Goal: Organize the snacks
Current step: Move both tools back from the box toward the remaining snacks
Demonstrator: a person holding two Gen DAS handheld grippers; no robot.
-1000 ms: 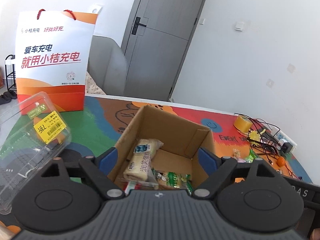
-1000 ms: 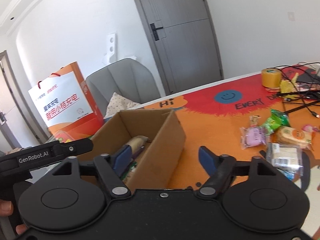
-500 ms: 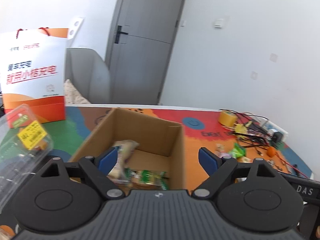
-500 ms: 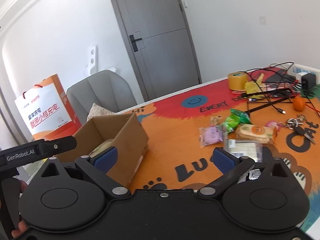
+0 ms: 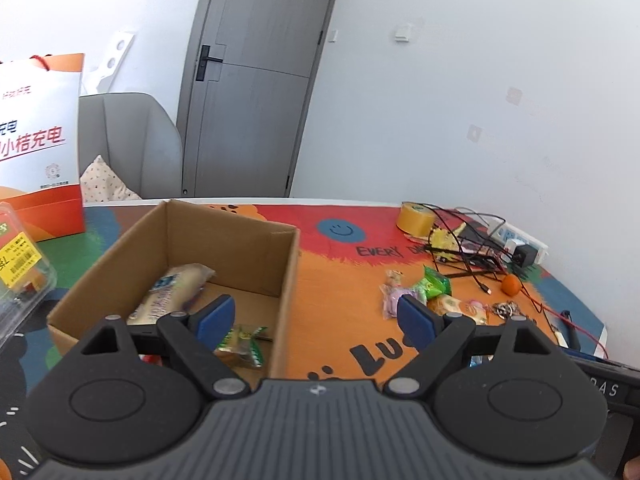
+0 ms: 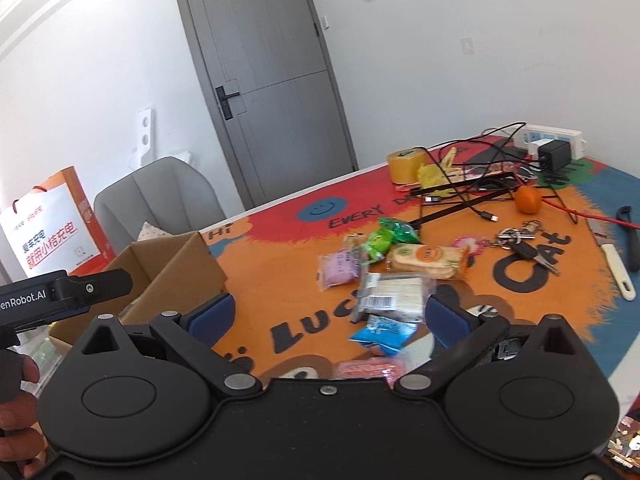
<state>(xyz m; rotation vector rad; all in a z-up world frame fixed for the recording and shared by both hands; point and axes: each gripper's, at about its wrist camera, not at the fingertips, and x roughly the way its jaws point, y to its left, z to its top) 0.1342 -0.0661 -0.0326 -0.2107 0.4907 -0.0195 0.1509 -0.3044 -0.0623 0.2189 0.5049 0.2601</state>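
An open cardboard box (image 5: 284, 264) stands on the colourful mat and holds a long bread packet (image 5: 172, 292) and a green-wrapped snack (image 5: 240, 344). It also shows at the left in the right wrist view (image 6: 192, 268). My left gripper (image 5: 316, 318) is open and empty above the box's right wall. Loose snacks lie right of the box: a purple packet (image 6: 338, 270), a green packet (image 6: 386, 238), an orange cracker packet (image 6: 426, 260), a clear barcode packet (image 6: 390, 296) and a blue packet (image 6: 382, 332). My right gripper (image 6: 326, 316) is open and empty, held over them.
A white and orange paper bag (image 5: 36, 148) and a clear plastic clamshell (image 5: 20, 276) stand left of the box. A tape roll (image 6: 408, 166), tangled cables (image 6: 476, 184), a power strip (image 6: 552, 142), an orange (image 6: 528, 200), keys (image 6: 524, 244) and a knife (image 6: 616, 272) lie at the right.
Both grippers have swung right, away from the box toward the loose snacks. The right gripper now hangs over the snack pile. Both stay open.
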